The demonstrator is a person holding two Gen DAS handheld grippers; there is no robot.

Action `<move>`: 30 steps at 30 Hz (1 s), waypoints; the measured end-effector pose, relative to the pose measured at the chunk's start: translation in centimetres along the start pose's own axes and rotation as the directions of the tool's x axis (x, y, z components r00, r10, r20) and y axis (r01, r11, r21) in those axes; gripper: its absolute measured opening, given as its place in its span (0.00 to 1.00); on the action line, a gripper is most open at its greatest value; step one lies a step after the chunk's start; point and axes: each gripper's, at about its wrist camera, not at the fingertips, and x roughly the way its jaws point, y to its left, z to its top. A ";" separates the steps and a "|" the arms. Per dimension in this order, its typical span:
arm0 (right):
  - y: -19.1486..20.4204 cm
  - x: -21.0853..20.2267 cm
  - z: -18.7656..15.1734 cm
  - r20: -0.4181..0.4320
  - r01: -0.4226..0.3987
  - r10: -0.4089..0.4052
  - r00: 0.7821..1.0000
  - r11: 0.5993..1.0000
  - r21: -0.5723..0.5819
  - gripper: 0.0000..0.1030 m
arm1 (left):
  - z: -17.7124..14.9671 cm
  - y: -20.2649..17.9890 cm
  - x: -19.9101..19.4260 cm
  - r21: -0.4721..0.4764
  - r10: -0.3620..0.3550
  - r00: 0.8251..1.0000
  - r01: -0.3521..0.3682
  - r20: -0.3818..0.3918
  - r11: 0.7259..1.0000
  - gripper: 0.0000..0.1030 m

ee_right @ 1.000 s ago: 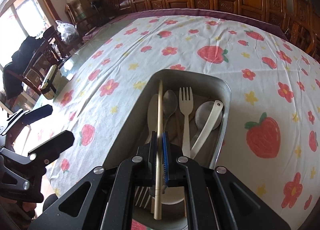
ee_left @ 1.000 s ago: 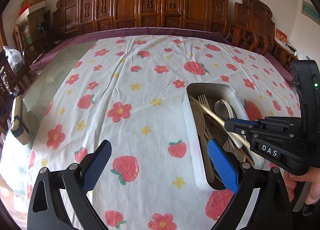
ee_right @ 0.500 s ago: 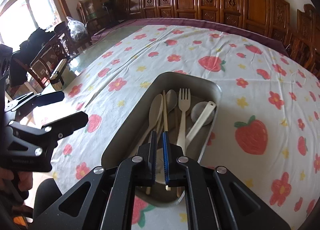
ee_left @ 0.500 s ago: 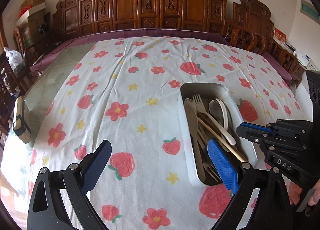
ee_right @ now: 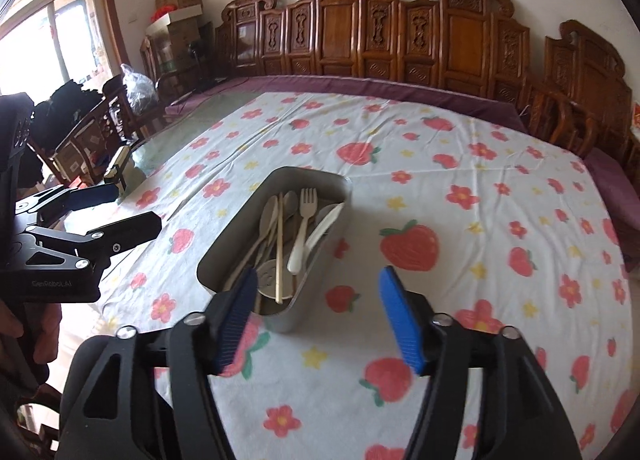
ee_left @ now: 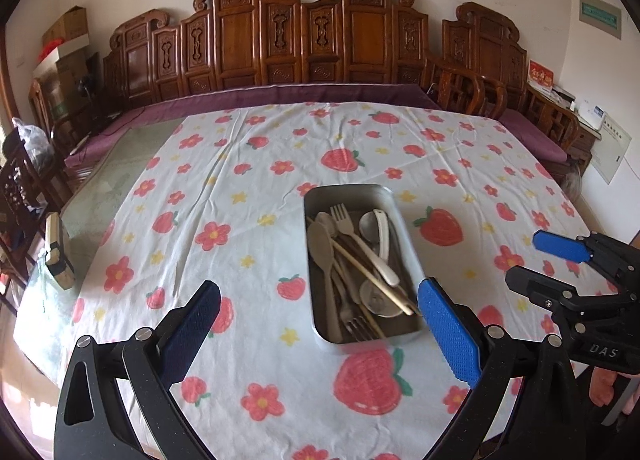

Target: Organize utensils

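Room: carved wooden chairs [ee_left: 304,40] along the back wall, bench under a strawberry-print tablecloth [ee_left: 248,164]. Small block-like object [ee_left: 58,256] at the left edge of the left wrist frame, on bare glass off the cloth; can't ID it.

Left hand-held gripper [ee_left: 320,334]: fingers spread wide, nothing between them, lower centre of frame.

Metal tray [ee_left: 316,284] sits centre frame, just ahead of it and a bit right of its midline. Long axis runs near-to-far, roughly in line with the fingers. All utensils in view are inside: fork [ee_left: 348,226], white spoon [ee_left: 384,244], chopsticks [ee_left: 372,274], metal spoons, lying mostly lengthwise. None on the cloth.

Right hand-held gripper [ee_right: 318,312]: also spread, empty. In its view the tray lies ahead and left of centre, near end just beyond the left finger.

Judgement: sorting looks done; both grippers about equally close, so any further pick needs a forward-and-down reach along the tray's long axis.
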 end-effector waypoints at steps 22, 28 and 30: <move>-3.7 -13.0 -5.8 0.125 0.169 -0.183 0.975 0.979 0.113 0.98 | -1.7 -9.2 -9.7 0.067 -0.080 0.990 0.073 0.115 0.995 0.93; -3.6 -16.5 -5.2 0.192 0.176 -0.199 0.961 0.976 0.131 0.98 | -1.1 -10.0 -12.7 0.063 -0.066 0.984 0.057 0.164 0.996 0.93; -3.3 -17.9 -4.9 0.220 0.174 -0.200 0.955 0.976 0.132 0.98 | -0.8 -10.1 -13.6 0.057 -0.062 0.982 0.053 0.179 0.997 0.93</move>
